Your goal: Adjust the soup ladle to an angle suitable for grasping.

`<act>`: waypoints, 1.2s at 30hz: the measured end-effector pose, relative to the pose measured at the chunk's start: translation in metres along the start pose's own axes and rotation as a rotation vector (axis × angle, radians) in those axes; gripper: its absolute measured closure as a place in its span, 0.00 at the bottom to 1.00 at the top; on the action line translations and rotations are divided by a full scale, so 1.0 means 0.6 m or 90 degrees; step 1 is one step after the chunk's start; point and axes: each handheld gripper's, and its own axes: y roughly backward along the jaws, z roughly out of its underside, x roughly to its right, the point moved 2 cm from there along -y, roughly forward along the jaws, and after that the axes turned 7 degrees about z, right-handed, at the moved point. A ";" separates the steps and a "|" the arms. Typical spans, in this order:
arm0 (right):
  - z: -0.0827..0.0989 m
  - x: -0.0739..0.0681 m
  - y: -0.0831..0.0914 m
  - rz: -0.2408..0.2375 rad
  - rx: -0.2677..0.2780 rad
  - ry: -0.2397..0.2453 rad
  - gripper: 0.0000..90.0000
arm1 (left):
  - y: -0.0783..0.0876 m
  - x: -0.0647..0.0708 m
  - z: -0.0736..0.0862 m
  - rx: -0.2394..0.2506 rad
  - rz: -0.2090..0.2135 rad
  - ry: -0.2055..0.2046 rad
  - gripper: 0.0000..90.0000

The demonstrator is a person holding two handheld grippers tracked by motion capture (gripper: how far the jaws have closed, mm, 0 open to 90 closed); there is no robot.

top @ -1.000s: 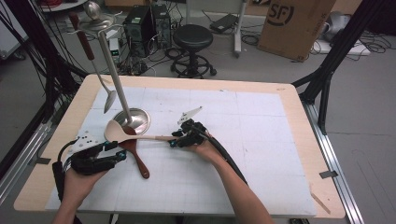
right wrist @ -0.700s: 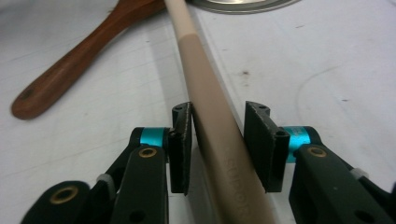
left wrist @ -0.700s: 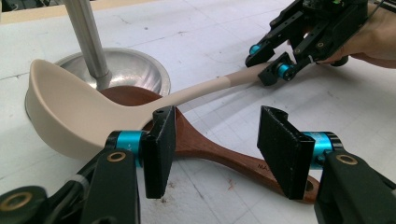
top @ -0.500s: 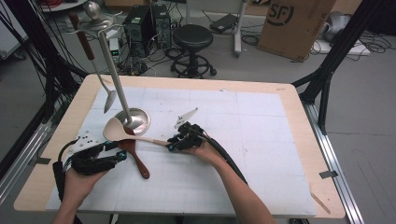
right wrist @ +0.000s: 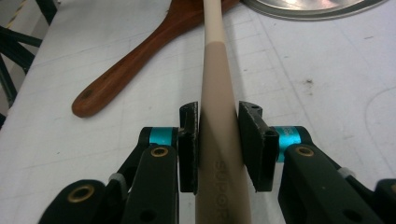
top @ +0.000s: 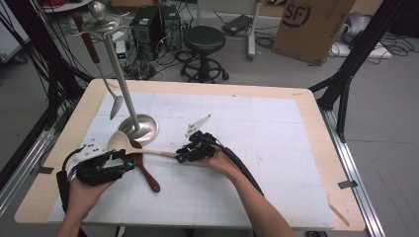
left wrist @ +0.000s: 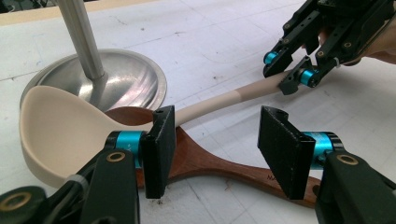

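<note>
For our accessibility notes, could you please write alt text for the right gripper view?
The right gripper has just closed its jaws on the cream ladle's handle, which runs away across the white table. A brown wooden spatula lies to the left.

left gripper [left wrist: 212, 154]: jaws apart over brown wooden spoon [left wrist: 224, 163] | right gripper [left wrist: 292, 70]: clamps cream ladle [left wrist: 70, 130] handle

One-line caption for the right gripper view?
Right gripper closed on the cream ladle's handle; brown wooden spoon alongside.
</note>
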 end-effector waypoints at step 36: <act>0.063 -0.009 0.113 0.016 0.020 -0.009 0.77 | -0.010 0.009 -0.002 -0.012 0.012 -0.014 0.52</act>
